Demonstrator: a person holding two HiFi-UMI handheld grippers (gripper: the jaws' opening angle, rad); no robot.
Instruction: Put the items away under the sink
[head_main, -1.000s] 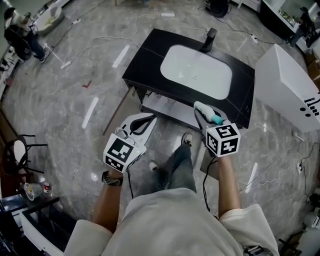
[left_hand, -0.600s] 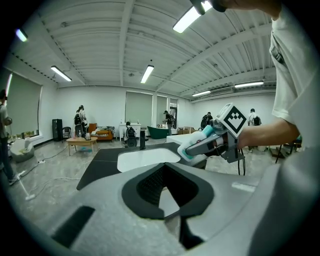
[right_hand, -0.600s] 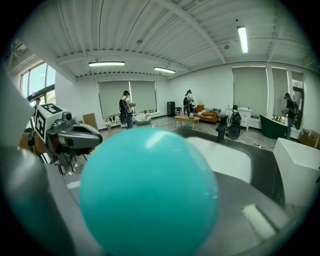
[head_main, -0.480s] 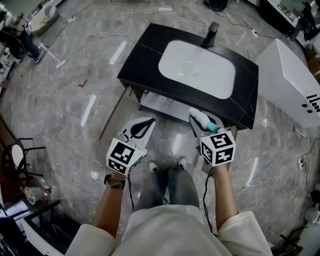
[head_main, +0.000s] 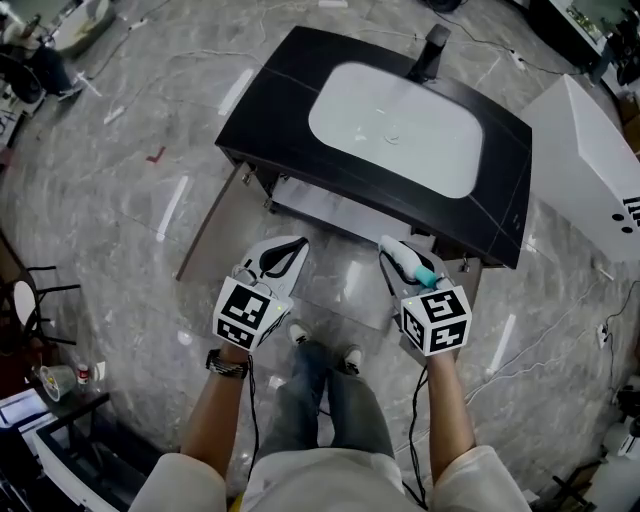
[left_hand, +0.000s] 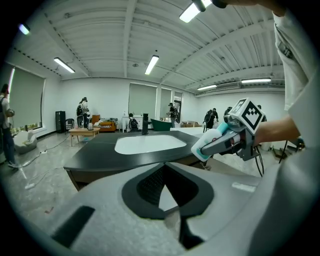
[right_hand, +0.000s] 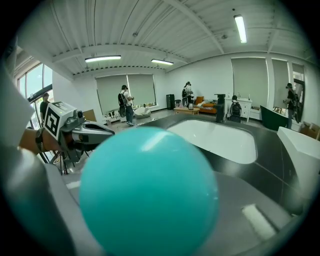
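Note:
The black sink cabinet (head_main: 280, 100) with a white basin (head_main: 395, 125) stands ahead of me, a pale shelf (head_main: 330, 215) showing under its front edge. My left gripper (head_main: 265, 275) is shut on a white item (head_main: 275, 258) with a black-lined handle hole; that item (left_hand: 165, 200) fills the left gripper view and hides the jaws. My right gripper (head_main: 415, 268) is shut on a white bottle with a teal end (head_main: 408, 248). The teal end (right_hand: 147, 192) blocks the right gripper view. Both grippers hover just short of the cabinet front.
A black faucet (head_main: 432, 48) rises at the basin's far side. A brownish panel (head_main: 210, 235) hangs open at the cabinet's left. A large white box (head_main: 600, 160) stands to the right. Cables (head_main: 560, 340) trail on the marble floor; a black chair (head_main: 30, 300) is far left.
The sink cabinet now sits larger and nearer in the head view. My feet have drawn together under me. Both grippers keep their items and their spacing.

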